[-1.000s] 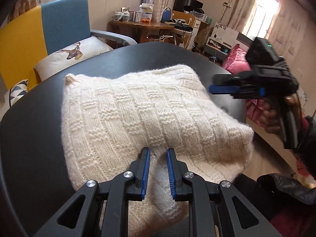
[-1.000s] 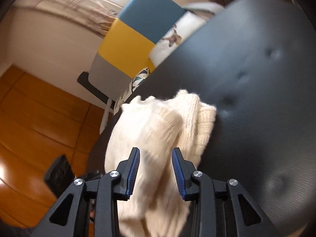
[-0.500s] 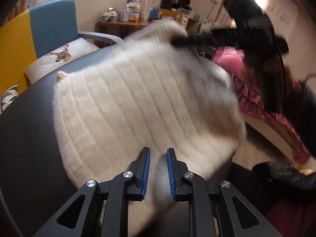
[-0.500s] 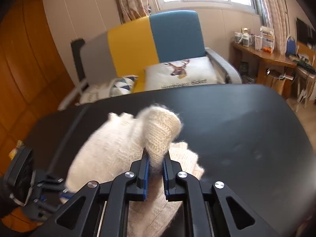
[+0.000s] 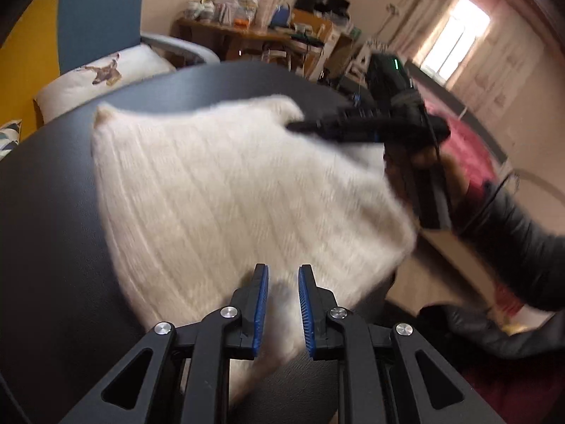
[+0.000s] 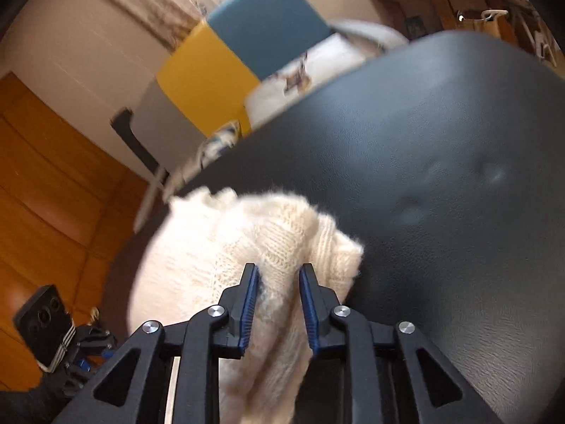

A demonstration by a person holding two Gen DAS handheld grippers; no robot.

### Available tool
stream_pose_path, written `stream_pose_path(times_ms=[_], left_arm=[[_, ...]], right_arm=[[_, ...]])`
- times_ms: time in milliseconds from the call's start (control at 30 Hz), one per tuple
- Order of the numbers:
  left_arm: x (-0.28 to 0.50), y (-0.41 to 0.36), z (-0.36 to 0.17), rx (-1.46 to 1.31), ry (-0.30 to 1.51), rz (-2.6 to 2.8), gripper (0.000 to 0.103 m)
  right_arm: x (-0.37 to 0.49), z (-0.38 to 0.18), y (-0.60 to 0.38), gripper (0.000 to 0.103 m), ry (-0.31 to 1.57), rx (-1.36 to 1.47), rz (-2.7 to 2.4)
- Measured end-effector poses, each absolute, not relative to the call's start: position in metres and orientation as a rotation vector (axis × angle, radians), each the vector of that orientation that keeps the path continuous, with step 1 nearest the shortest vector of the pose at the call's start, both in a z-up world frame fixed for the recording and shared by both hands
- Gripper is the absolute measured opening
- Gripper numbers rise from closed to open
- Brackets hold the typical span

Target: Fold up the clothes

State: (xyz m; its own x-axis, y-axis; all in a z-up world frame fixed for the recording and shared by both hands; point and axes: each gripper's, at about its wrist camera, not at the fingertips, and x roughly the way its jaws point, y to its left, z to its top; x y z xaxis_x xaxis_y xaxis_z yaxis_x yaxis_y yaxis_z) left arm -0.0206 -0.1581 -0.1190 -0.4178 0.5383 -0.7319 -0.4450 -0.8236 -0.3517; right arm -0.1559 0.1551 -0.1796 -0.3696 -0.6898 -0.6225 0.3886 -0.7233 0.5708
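Yellow-and-blue armchair (image 5: pixel 70 31) with deer-print cushion (image 5: pixel 102 74) stands behind the black padded worktop (image 5: pixel 46 233). Cream, fuzzy knit sweater (image 5: pixel 226 190) lies on it, blurred. Left gripper (image 5: pixel 281 304) fingers narrowly parted around a fold; right gripper (image 6: pixel 277 300) likewise, at its far corner.

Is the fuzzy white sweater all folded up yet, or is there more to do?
Not yet. The sweater already looks folded into a smaller bundle on the black table. Right now both grippers pinch it: the left gripper holds the near edge, and the right gripper holds a far corner. What's left is to lay that corner down, flatten the bundle and let go.
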Motion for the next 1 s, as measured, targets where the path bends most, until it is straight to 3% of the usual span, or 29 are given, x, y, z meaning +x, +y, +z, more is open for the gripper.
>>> stream_pose_path(times_ms=[100, 267, 467, 533, 767, 1000], left_arm=[[-0.029, -0.165, -0.089, -1.104, -0.194, 2.282, 0.023], [-0.052, -0.171, -0.086, -1.094, -0.171, 2.357, 0.023], [-0.064, -0.178, -0.103, -1.137, -0.198, 2.397, 0.023], [-0.063, -0.181, -0.105, -1.142, -0.225, 2.403, 0.023], [-0.06, -0.189, -0.11, -1.159, -0.317, 2.424, 0.024], [-0.059, -0.218, -0.093, -1.078, -0.455, 2.479, 0.036]], right_arm=[[-0.132, -0.154, 0.168, 0.026, -0.425, 1.112, -2.11], [-0.07, -0.128, 0.134, 0.026, -0.226, 0.995, -1.968], [-0.047, -0.172, 0.09, 0.023, 0.032, 1.228, -1.998], [-0.053, -0.192, 0.092, 0.014, 0.045, 1.293, -2.027], [-0.061, -0.203, 0.099, 0.013, -0.007, 1.313, -2.018], [-0.068, -0.138, 0.118, 0.017, -0.061, 1.122, -2.078]])
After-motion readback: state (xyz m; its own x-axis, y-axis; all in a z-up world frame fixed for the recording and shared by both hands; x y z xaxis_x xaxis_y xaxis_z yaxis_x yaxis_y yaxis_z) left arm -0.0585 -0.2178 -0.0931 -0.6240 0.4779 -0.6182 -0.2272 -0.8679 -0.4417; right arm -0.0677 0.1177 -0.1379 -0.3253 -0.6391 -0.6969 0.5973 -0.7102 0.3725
